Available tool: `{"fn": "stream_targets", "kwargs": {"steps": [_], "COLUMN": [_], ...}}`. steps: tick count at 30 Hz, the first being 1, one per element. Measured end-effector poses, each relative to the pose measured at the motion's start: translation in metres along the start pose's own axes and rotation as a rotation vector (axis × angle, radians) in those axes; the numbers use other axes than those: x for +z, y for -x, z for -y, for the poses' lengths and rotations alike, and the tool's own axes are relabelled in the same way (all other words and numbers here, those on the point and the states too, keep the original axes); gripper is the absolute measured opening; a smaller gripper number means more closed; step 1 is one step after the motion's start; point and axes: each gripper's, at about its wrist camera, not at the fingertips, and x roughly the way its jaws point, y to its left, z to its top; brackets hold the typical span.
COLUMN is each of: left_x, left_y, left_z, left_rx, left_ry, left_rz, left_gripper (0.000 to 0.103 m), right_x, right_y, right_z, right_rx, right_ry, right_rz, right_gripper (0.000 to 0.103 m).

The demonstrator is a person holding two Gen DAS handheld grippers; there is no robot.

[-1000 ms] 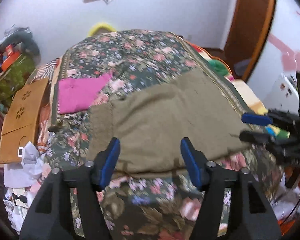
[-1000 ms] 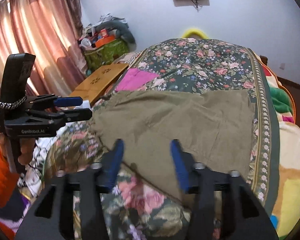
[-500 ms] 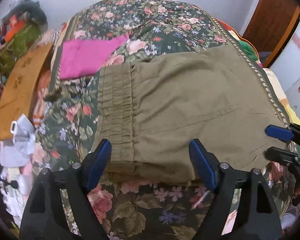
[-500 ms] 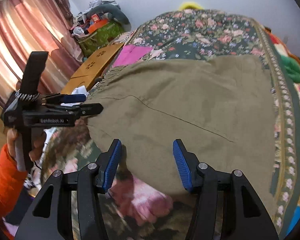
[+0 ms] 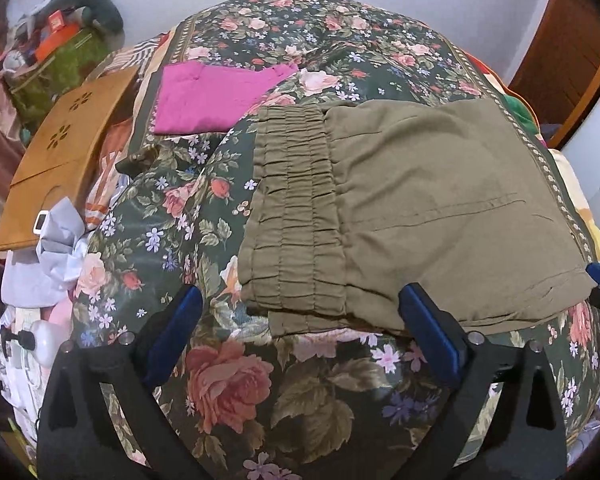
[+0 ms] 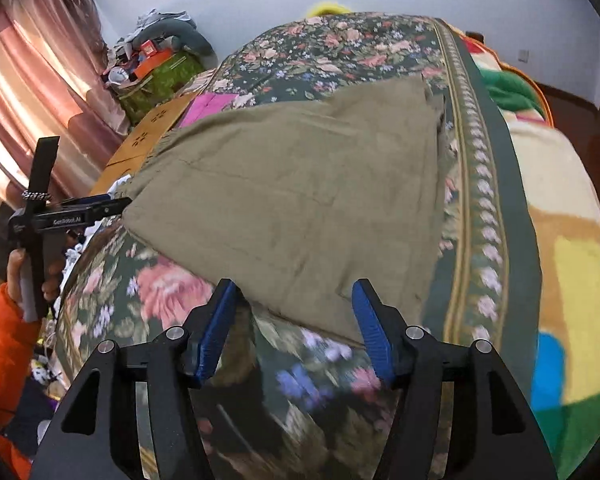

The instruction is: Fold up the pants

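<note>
Pants (image 5: 420,208), olive, lie flat on the floral bed (image 5: 228,380), waistband toward our left gripper (image 5: 300,332). Its fingers have just been opening and now stand spread wide astride the near waistband corner, gripping nothing. Our right gripper (image 6: 296,320) has also widened, half-spread over the near hem, empty. We judge both are lowered for the first grasp.

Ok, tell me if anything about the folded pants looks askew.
The olive pants lie flat, but at the near waistband corner an under layer pokes out past the top layer, so the edges are not flush. The far right corner looks slightly ruffled. Nothing else stands out.
</note>
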Motion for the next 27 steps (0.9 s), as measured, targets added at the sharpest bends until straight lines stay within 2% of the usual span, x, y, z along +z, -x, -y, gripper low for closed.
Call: {"fn": "stream_targets", "kwargs": {"steps": [6, 9, 13, 19, 24, 27], "left_x": [-0.003, 0.001, 0.014, 0.048, 0.079, 0.096], "left_y": [0.003, 0.007, 0.025, 0.04, 0.034, 0.022], "left_z": [-0.004, -0.007, -0.011, -0.012, -0.009, -0.008], "left_rx": [0.005, 0.014, 0.06, 0.067, 0.093, 0.1], "left_ry": [0.021, 0.03, 0.021, 0.021, 0.002, -0.002], "left_rz": [-0.006, -0.025, 0.015, 0.063, 0.089, 0.077], "left_gripper": [0.102, 0.102, 0.102, 0.102, 0.102, 0.102], "right_x": [-0.002, -0.001, 0.009, 0.041, 0.072, 0.091], "right_y": [0.008, 0.014, 0.026, 0.034, 0.023, 0.011], "right_z": [0.007, 0.016, 0.024, 0.03, 0.042, 0.051], "right_rx": [-0.053, -0.022, -0.016, -0.046, -0.068, -0.079], "right_ry": [0.009, -0.031, -0.056, -0.018, 0.01, 0.022], "right_rz": [-0.006, -0.009, 0.034, 0.107, 0.134, 0.131], "right_gripper": [0.056, 0.056, 0.056, 0.056, 0.056, 0.056]}}
